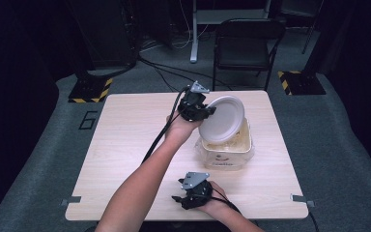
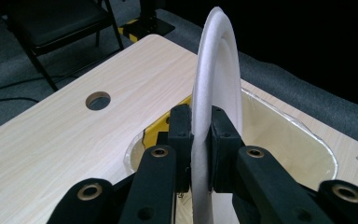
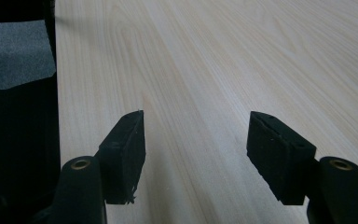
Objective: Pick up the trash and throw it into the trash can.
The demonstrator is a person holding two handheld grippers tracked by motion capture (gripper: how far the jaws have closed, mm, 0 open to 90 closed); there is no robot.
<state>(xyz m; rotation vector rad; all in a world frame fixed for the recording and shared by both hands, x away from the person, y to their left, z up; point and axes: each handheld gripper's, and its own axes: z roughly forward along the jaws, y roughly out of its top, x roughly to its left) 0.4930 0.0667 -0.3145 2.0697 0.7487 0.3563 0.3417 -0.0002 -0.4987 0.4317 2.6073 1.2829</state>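
A white foam plate (image 1: 222, 118) stands on edge, tilted, above a clear plastic tub (image 1: 245, 145) at the table's middle right. My left gripper (image 1: 206, 112) is shut on the plate's left rim. In the left gripper view both black jaws of the left gripper (image 2: 200, 135) pinch the plate (image 2: 216, 60) edge-on, with the tub (image 2: 284, 130) right below and behind it. The tub has a yellowish inside and a label on its front. Near the front edge my right gripper (image 1: 178, 198) rests low over bare wood, pointing left. The right gripper (image 3: 196, 135) stands open with nothing between its fingers.
The light wooden table (image 1: 125, 145) has a round cable hole (image 2: 98, 100) and metal clips (image 1: 71, 199) at its front corners. A black folding chair (image 1: 246, 43) stands beyond the far edge. Yellow-striped black blocks (image 1: 91, 89) lie on the grey floor.
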